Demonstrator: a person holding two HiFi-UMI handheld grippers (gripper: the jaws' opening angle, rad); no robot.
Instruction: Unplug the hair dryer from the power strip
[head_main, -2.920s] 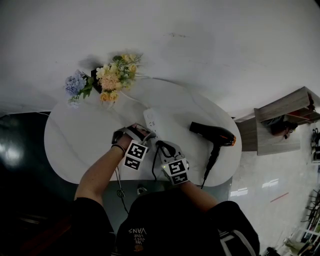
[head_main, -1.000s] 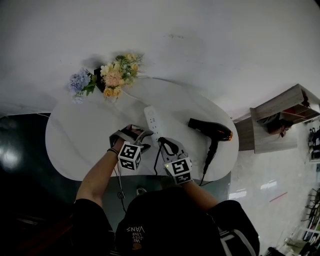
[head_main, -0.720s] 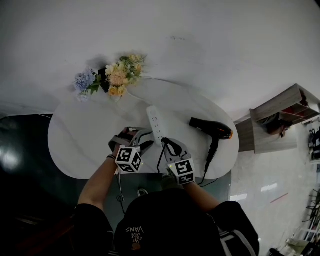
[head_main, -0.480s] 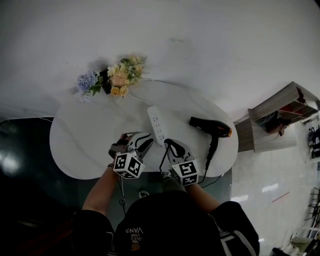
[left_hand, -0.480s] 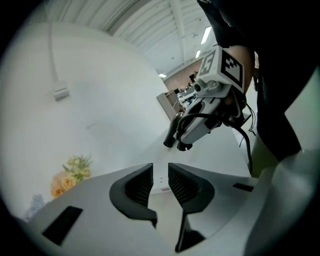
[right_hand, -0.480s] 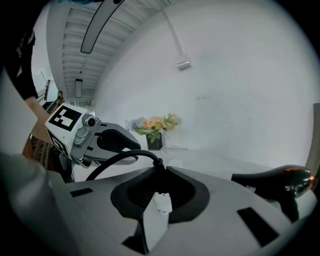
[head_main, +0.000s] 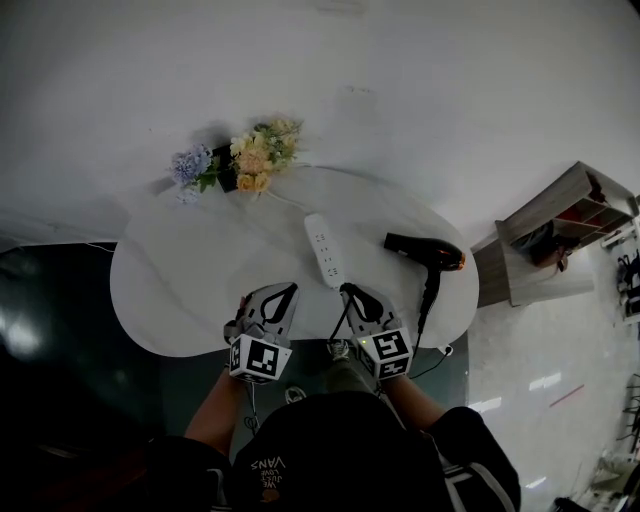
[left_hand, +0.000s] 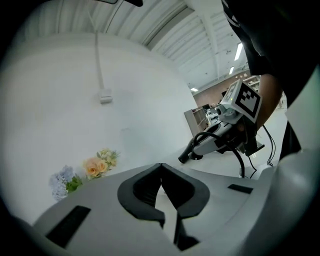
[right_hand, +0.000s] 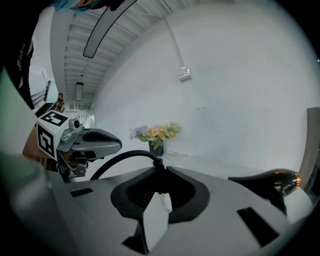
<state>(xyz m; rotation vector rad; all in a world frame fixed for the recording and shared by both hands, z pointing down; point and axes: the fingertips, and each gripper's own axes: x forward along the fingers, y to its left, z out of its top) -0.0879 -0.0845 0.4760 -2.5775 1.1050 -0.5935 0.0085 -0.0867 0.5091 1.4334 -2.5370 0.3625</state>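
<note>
The white power strip (head_main: 327, 250) lies alone in the middle of the oval white table (head_main: 180, 280). To its right rests the black hair dryer (head_main: 425, 252), also seen in the right gripper view (right_hand: 272, 182). My right gripper (head_main: 351, 291) hangs over the table's near edge, shut on the dryer's black plug (right_hand: 159, 162). The plug is clear of the strip, and its cord (right_hand: 122, 159) arcs away to the left. My left gripper (head_main: 289, 290) is beside it, lifted off the table, jaws shut with nothing between them (left_hand: 161, 167).
A bunch of blue, peach and yellow flowers (head_main: 240, 160) stands at the table's far left edge. The dryer's cord (head_main: 428, 305) hangs over the near right edge. A wooden shelf unit (head_main: 560, 225) stands to the right, and a dark floor lies to the left.
Both grippers have drawn back from the power strip toward the person and risen. The left jaws have gone from open to shut. The right keeps hold of the plug.
</note>
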